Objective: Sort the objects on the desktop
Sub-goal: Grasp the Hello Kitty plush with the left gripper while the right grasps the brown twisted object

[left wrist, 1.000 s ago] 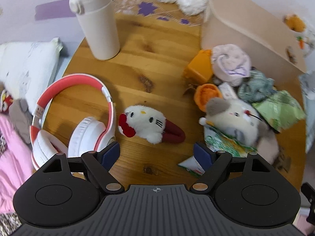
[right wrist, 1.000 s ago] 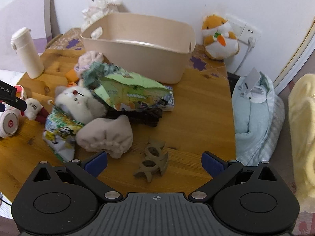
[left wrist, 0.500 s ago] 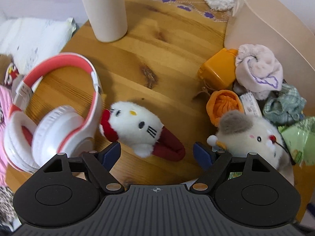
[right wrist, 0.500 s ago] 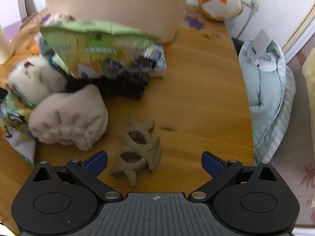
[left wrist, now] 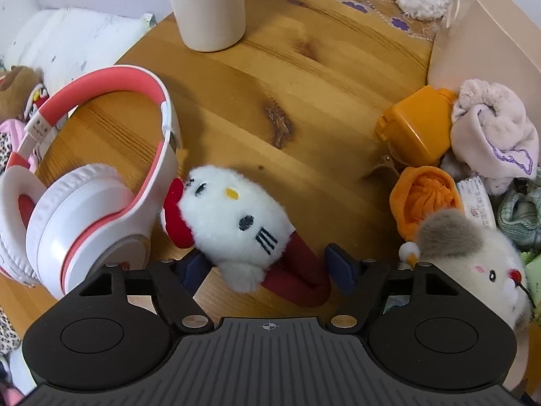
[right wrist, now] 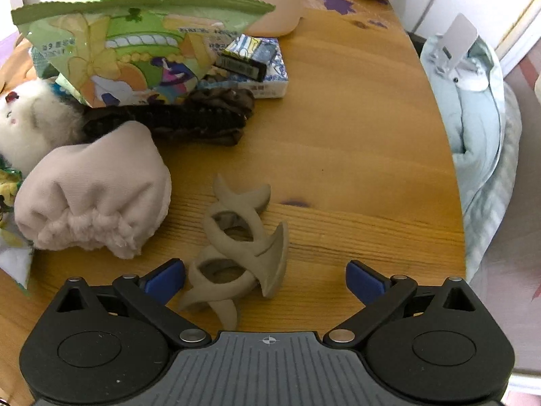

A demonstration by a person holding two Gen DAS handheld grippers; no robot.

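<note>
The white cat plush [left wrist: 236, 223] lies on the wooden worktop [left wrist: 304, 108] just beside the pink-and-white headphones [left wrist: 88, 182], its red lower end between the spread, empty fingers of the left tool [left wrist: 267, 265], apparently lined up so that closing would pinch it. The right tool [right wrist: 265, 279] likewise gapes empty over the grey hair claw [right wrist: 236, 237], which sits off-centre near its left finger. The beige bin [left wrist: 487, 34] at the worktop's far edge probably waits to receive sorted items.

Cat plush [left wrist: 233, 216] right of headphones [left wrist: 84, 182]; bottle [left wrist: 208, 3] behind; hair claw [right wrist: 236, 247] right of pouch [right wrist: 91, 199].
</note>
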